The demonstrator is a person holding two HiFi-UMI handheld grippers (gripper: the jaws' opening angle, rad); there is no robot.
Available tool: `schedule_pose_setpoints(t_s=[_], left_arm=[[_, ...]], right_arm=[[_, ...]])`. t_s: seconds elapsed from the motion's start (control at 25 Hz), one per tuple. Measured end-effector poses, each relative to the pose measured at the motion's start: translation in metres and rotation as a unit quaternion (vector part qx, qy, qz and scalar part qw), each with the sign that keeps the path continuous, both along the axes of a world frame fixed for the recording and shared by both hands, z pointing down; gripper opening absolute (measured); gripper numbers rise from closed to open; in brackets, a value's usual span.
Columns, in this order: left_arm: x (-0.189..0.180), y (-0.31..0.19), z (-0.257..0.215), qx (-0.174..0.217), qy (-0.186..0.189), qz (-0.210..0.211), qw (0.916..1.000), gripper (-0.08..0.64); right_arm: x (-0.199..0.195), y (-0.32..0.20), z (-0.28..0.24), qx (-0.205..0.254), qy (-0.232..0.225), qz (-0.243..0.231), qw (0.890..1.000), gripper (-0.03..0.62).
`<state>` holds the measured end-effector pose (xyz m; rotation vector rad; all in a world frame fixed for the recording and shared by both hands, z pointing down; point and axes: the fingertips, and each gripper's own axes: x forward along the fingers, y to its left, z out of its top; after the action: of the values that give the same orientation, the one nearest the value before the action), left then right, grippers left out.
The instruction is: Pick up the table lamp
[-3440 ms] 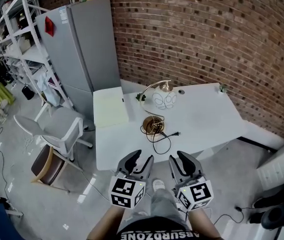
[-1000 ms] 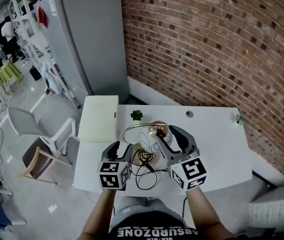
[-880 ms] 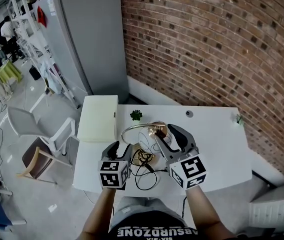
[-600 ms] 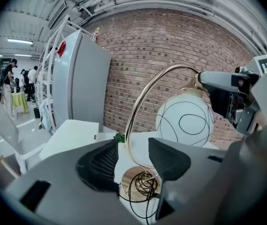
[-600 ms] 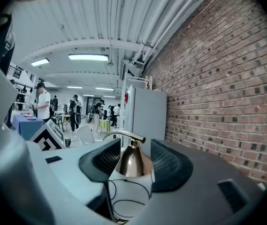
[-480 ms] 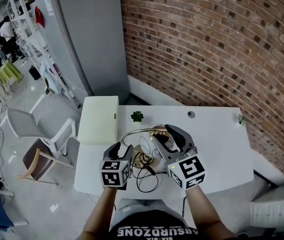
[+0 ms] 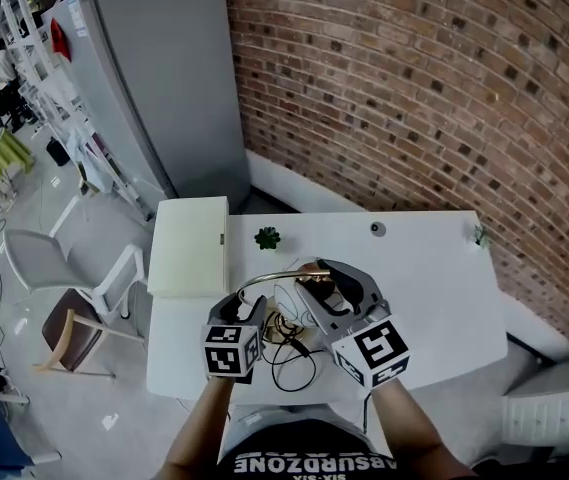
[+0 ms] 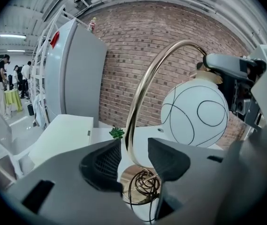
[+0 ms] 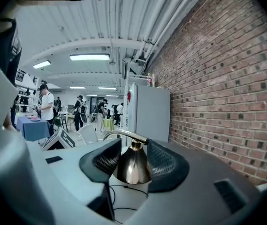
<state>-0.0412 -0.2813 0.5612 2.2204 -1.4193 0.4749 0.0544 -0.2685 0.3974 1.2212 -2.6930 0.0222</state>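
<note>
Closed in on table lamp [image 7: 276, 273], mid white table [image 7: 434, 288], since a second back.
Left gripper [image 7: 252, 310] released, gold arm [image 8: 135, 111] between jaws; right gripper [image 7: 326, 286] closing round brass cap [image 9: 132, 165], not clamped.

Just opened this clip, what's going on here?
A person holds a gripper in each hand at the table lamp on the white table. The left gripper has the lamp's curved gold arm between its open fingers. The right gripper is closing its fingers around the brass cap. The lamp is not yet lifted.
</note>
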Motion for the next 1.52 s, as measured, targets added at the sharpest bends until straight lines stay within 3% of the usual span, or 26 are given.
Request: schedule_pose_setpoints(t_s=[0.2,0.44,0.68,1.04,1.52], left_arm=[[-0.0023,-0.0016,0.0063,0.006,-0.005,-0.008,0.9999,0.056],[-0.0002,-0.0020,0.0058,0.018,0.038,-0.006,0.9991,0.048],[0.0003,-0.0013,0.0072,0.030,0.020,0.007,0.9993,0.049],[0.0008,-0.0016,0.0070,0.035,0.024,0.000,0.9991,0.049],[-0.0010,-0.0014,0.0068,0.002,0.028,-0.007,0.9996,0.046]], right_arm=[[0.0016,-0.0020,0.0011,-0.010,-0.002,-0.001,1.000,0.164],[0.0066,-0.0011,-0.0009,0.006,-0.037,0.007,0.999,0.163],[0.0066,-0.0015,-0.0002,0.004,-0.047,0.005,0.999,0.163],[0.0087,-0.0030,-0.0011,-0.008,-0.059,-0.001,0.998,0.155],[0.0059,-0.0013,-0.0050,-0.018,-0.042,-0.007,0.999,0.129]])
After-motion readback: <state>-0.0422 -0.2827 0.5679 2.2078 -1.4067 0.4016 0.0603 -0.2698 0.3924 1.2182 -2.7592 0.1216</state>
